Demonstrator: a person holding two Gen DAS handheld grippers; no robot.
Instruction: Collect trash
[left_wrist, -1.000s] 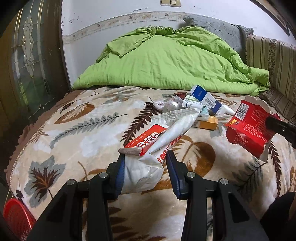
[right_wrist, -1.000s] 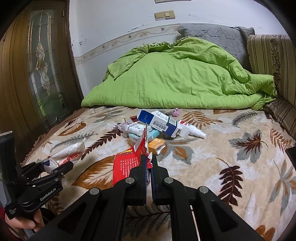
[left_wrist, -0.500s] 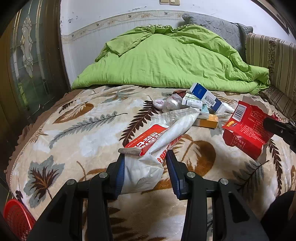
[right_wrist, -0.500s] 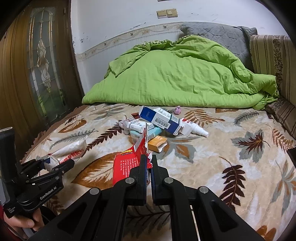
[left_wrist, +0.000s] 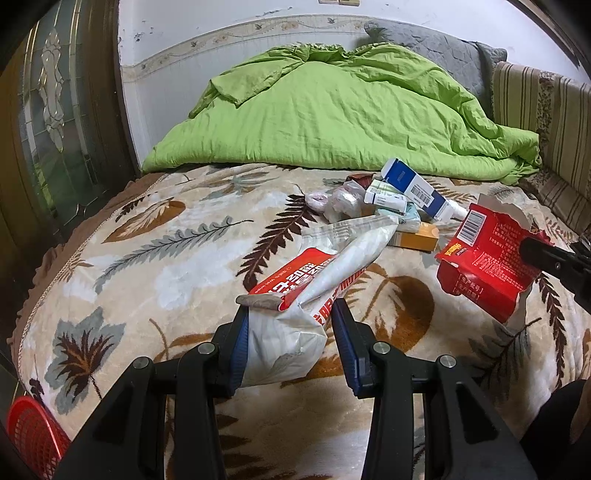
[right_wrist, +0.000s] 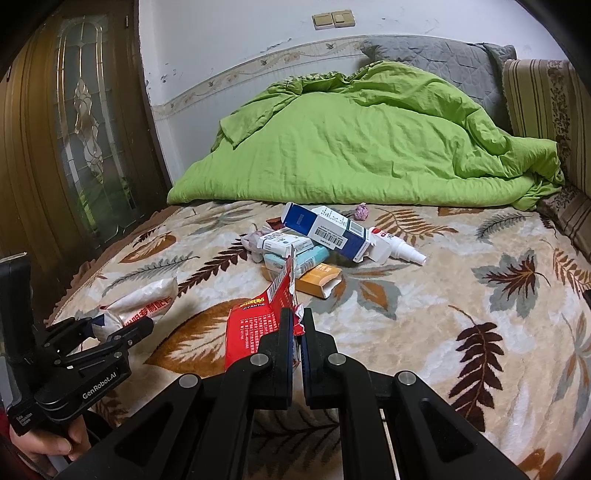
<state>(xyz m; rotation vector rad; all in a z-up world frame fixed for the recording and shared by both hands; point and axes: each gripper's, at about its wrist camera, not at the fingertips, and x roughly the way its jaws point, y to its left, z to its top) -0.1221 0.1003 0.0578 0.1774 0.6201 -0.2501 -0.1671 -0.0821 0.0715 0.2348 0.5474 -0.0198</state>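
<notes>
One "JIYANTIE" red wrapper (right_wrist: 258, 325), "GenRobot.AI" left gripper (right_wrist: 110, 332)

Left gripper (left_wrist: 290, 345): black angular plastic frame, two fingers with ribbed blue pads (left_wrist: 239, 343), round silver screws (left_wrist: 206, 348) at the joints. White lettering "GenRobot.AI" (right_wrist: 99, 384) on its side, smaller white print near the grip.

Right gripper (right_wrist: 298, 341): same black frame, silver screws (right_wrist: 258, 359), dark blue inner pads.

Hand (right_wrist: 44, 441) on the left grip: red sleeve edge at the wrist.
</notes>
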